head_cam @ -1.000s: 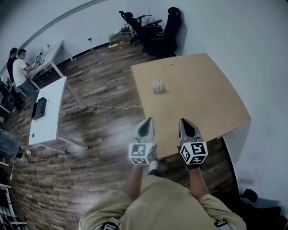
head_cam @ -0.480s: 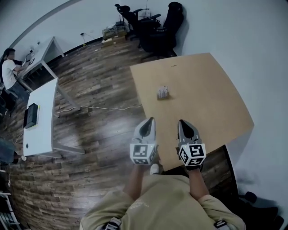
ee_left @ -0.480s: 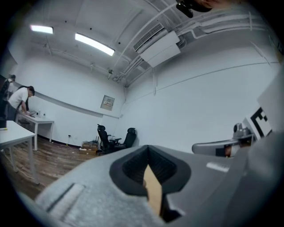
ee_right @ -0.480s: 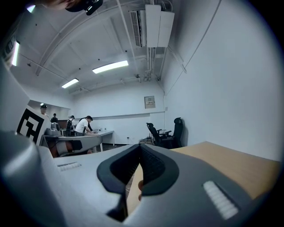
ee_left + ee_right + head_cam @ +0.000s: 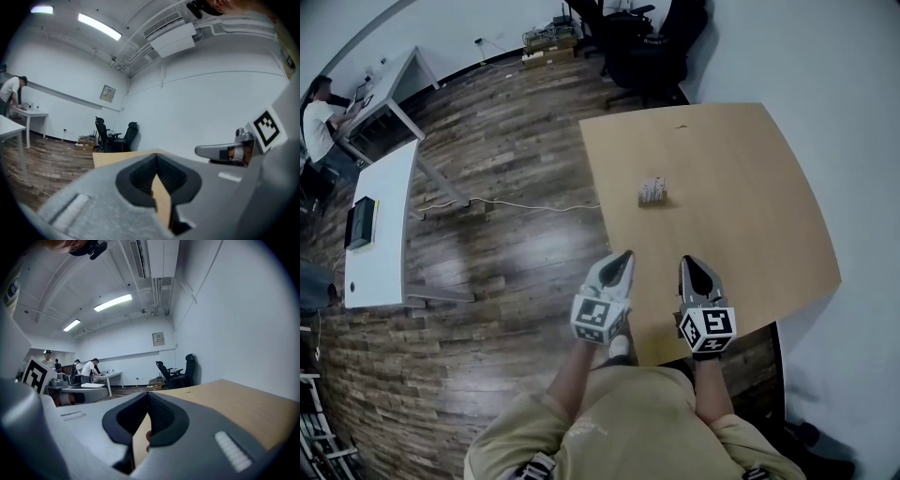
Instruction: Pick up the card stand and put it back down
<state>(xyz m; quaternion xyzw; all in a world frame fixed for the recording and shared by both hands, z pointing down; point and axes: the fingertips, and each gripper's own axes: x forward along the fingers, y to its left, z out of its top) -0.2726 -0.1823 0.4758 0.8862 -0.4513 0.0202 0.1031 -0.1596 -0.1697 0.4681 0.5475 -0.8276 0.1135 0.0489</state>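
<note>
Wood-plank flooring surrounds a tan table whose top is bare apart from the card stand. It stands upright near the table's middle, well apart from both tools. The left gripper and right gripper hover side by side at the near edge, each with its jaws pressed together on nothing, probably because the reach has not begun. Both point roughly toward the stand, so the approach looks lined up, but the jaws must part before either can take it.
</note>
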